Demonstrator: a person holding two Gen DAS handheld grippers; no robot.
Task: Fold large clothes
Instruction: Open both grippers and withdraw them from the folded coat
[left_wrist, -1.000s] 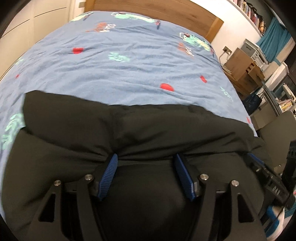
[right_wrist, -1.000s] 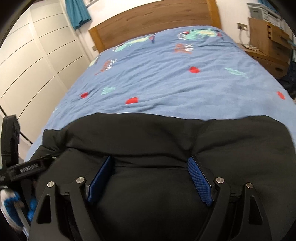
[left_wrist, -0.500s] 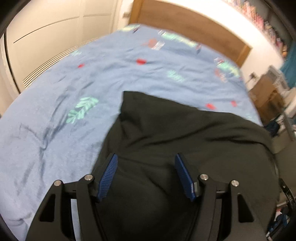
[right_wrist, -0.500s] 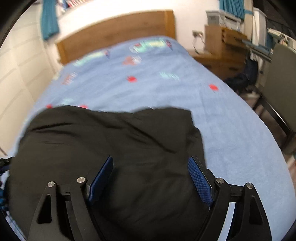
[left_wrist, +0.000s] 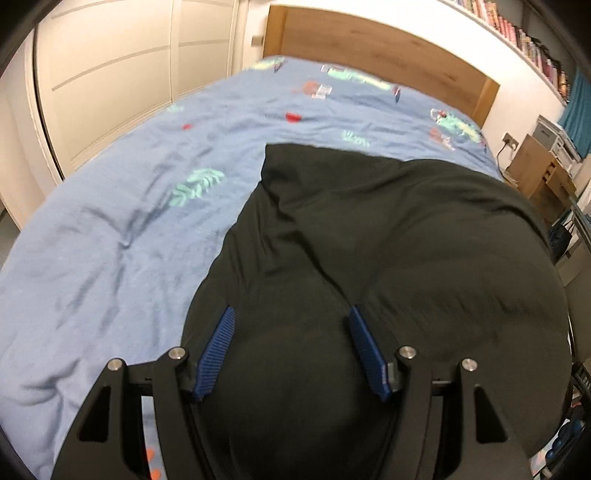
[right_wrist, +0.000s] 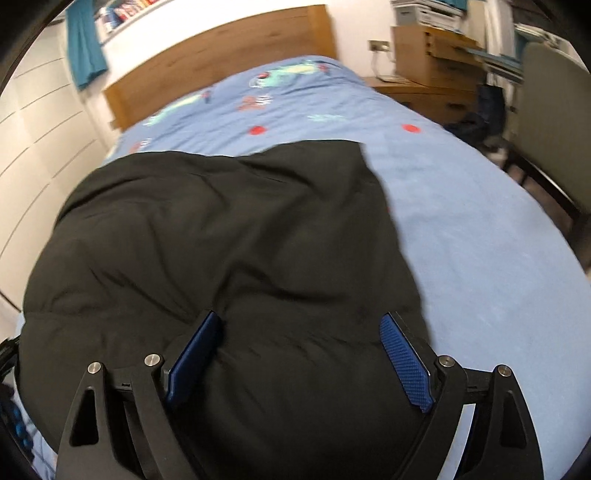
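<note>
A large black padded jacket (left_wrist: 406, 240) lies across the near end of a blue patterned bed (left_wrist: 110, 240). My left gripper (left_wrist: 291, 310) is over the jacket's left part, shut on a thick bulge of its fabric; creases run from the right pad. In the right wrist view the same jacket (right_wrist: 221, 229) fills the left and middle. My right gripper (right_wrist: 300, 316) is over its right part, near its right edge. Its jaws are opening with the fabric between them. The right pad's face shows bare, and the left pad touches the cloth.
A wooden headboard (left_wrist: 369, 48) closes the far end of the bed, with white wardrobe doors (left_wrist: 110, 74) on the left. On the right stand a wooden bedside unit (right_wrist: 424, 74) and a chair (right_wrist: 546, 118). Bare sheet (right_wrist: 480, 240) lies right of the jacket.
Both views have swung outward: the left one now shows bare bed left of the jacket, the right one bare bed to its right. The right jaws stand wider.
</note>
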